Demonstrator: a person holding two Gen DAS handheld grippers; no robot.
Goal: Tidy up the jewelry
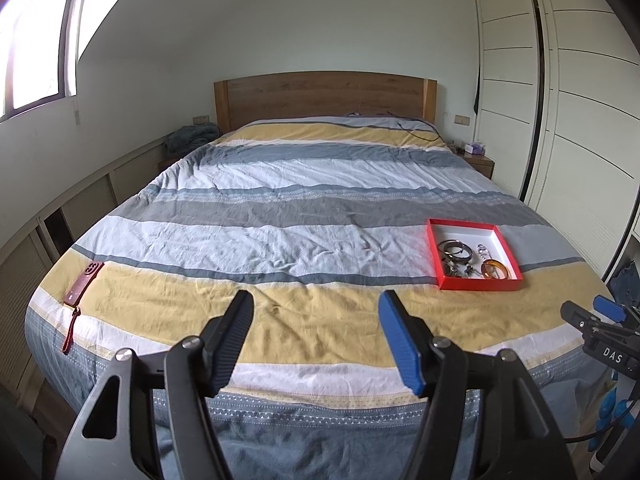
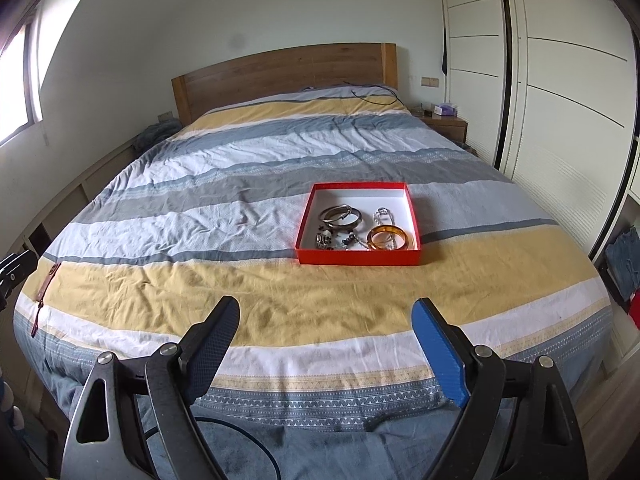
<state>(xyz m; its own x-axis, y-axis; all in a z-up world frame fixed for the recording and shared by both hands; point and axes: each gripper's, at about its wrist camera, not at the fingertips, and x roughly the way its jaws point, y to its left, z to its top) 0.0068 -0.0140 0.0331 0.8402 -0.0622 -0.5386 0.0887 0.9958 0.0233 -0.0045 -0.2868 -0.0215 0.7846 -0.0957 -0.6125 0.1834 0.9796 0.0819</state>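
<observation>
Left wrist view: left hand-held gripper (image 1: 316,308) hangs over the foot of the bed (image 1: 280,208), jaws well apart, nothing btwn them; one pad black, the other blue. Bed has a striped cover in yellow, white, grey and blue. Red box (image 1: 480,284) w/ white inside sits on the cover, ahead and to the right of the gripper, well apart from it. Inside the box: two dark metal bangles (image 1: 456,250) overlapping, an amber bangle (image 1: 495,269) near the front right corner, a silvery chain (image 1: 482,252) btwn them, and small dark bits (image 1: 454,270) at the front left, too small to tell what. Dark red phone case (image 1: 85,282) w/ a strap lies at the left edge of the bed. Right hand-held gripper (image 1: 588,308) shows at the far right edge, jaws apart. Wooden headboard (image 1: 324,96) at the far end, white wardrobe (image 1: 580,100) on the right.

Right wrist view: right hand-held gripper (image 2: 326,312) over the foot of the bed (image 2: 200,184), jaws wide apart, empty. Red box (image 2: 358,257) straight ahead, slightly right of centre, well apart from the pads. Metal bangles (image 2: 340,216) mid-left in the box, amber bangle (image 2: 387,237) front right, chain (image 2: 382,214) behind it, small bits (image 2: 326,240) front left. Phone case (image 2: 50,276) at the left edge of the bed.
</observation>
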